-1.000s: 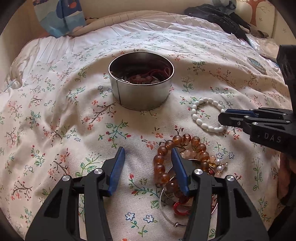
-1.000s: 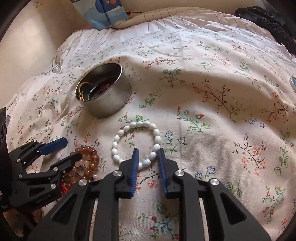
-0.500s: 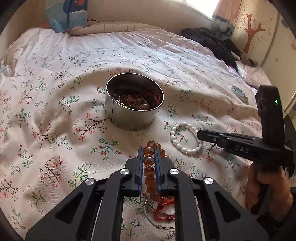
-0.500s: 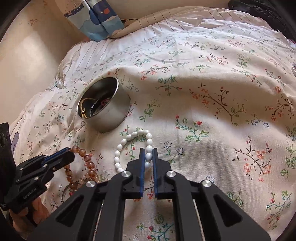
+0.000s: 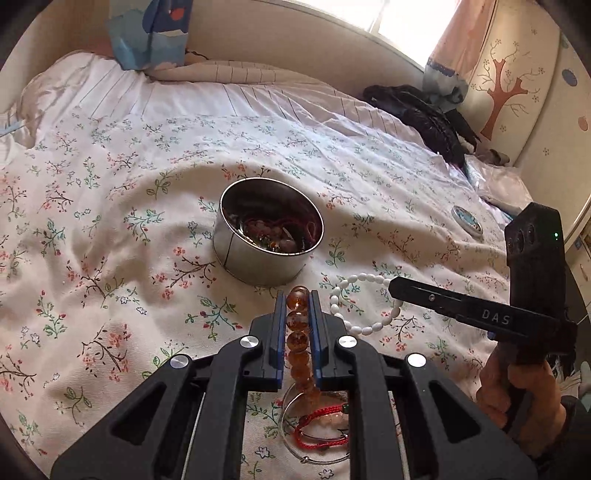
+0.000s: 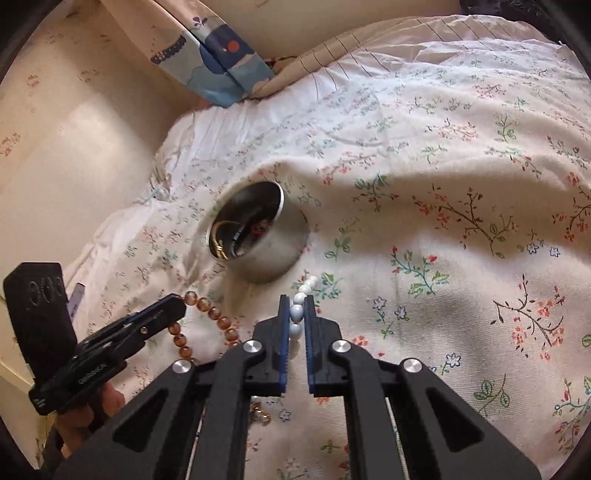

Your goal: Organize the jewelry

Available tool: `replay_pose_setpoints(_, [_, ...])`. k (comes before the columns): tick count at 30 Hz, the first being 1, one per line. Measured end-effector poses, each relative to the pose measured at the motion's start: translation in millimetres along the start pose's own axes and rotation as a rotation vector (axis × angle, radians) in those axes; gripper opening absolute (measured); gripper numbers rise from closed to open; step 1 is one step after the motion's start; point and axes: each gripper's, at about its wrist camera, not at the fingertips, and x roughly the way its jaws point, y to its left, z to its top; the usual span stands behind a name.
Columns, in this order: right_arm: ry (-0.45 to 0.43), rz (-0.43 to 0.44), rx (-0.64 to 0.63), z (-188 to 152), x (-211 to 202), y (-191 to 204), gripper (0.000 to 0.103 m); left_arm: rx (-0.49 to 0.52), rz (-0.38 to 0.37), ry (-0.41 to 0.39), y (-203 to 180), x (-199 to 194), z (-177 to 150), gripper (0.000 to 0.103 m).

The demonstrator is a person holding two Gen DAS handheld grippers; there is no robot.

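A round metal tin (image 5: 271, 236) with jewelry inside stands on the floral bedspread; it also shows in the right wrist view (image 6: 258, 236). My left gripper (image 5: 297, 306) is shut on an amber bead bracelet (image 5: 298, 325), lifted above the bed just short of the tin; the bracelet hangs in the right wrist view (image 6: 207, 317). My right gripper (image 6: 297, 310) is shut on a white bead bracelet (image 6: 297, 315), also raised; its loop shows in the left wrist view (image 5: 365, 306). A red cord bracelet (image 5: 321, 424) and a thin silver bangle (image 5: 314, 458) lie under my left gripper.
The floral bedspread (image 5: 110, 221) covers the bed. A small round blue-faced item (image 5: 467, 219) lies at the right. Black clothing (image 5: 417, 118) is piled at the far right. A blue patterned pillow (image 5: 151, 33) lies at the head of the bed.
Both grippers shut on their bracelets, the left on the amber one and the right on the white one, and lifted them off the bedspread towards the tin.
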Motion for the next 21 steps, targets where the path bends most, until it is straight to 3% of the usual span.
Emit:
replay_pose_setpoints(11, [-0.143,0.12,-0.042,11,-30,23,0.008,-0.009,0.001,-0.083,1,-13,9,0.011])
replay_pose_setpoints(21, [-0.165,0.173,-0.045,13,-33,33,0.008,0.071,0.091,-0.099,-14,-9,12,0.011])
